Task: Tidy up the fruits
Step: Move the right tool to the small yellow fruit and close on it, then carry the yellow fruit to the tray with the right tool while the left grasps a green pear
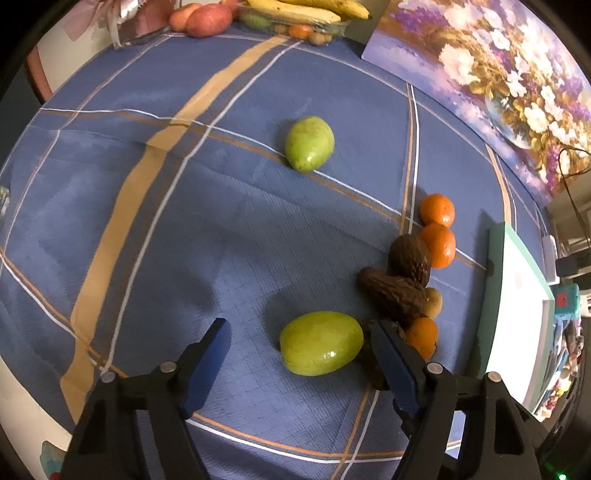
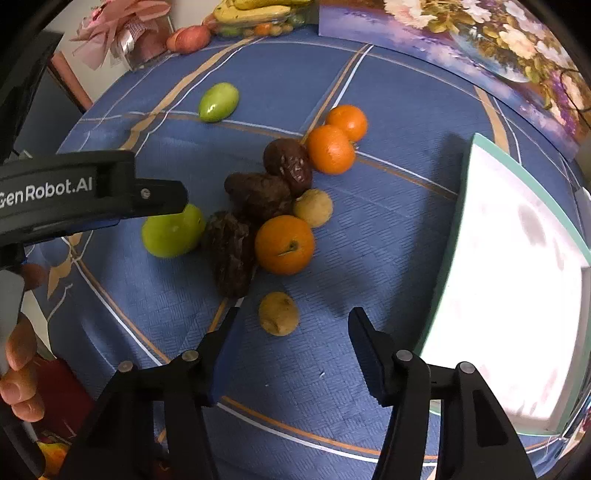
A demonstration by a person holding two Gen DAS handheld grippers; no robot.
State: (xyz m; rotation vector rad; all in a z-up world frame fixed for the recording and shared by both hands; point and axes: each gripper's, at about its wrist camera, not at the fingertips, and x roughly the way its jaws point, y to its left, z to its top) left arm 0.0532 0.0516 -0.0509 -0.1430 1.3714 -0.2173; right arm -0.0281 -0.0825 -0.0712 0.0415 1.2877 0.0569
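Note:
My left gripper (image 1: 301,338) is open around a green fruit (image 1: 320,342) on the blue cloth, without touching it; that fruit also shows in the right wrist view (image 2: 171,232) under the left gripper's body (image 2: 88,190). A second green fruit (image 1: 309,143) lies farther off. Three oranges (image 2: 284,244) (image 2: 330,148) (image 2: 347,121), three dark wrinkled fruits (image 2: 258,194) and two small tan fruits (image 2: 313,207) (image 2: 277,313) cluster in the middle. My right gripper (image 2: 293,326) is open, with the nearest tan fruit just ahead of its tips.
A white tray with a green rim (image 2: 509,280) lies on the right. A floral painting (image 1: 491,74) leans at the back. Bananas (image 1: 306,9) and reddish fruits (image 1: 207,20) sit at the table's far edge beside a pink wrapped gift (image 2: 125,29).

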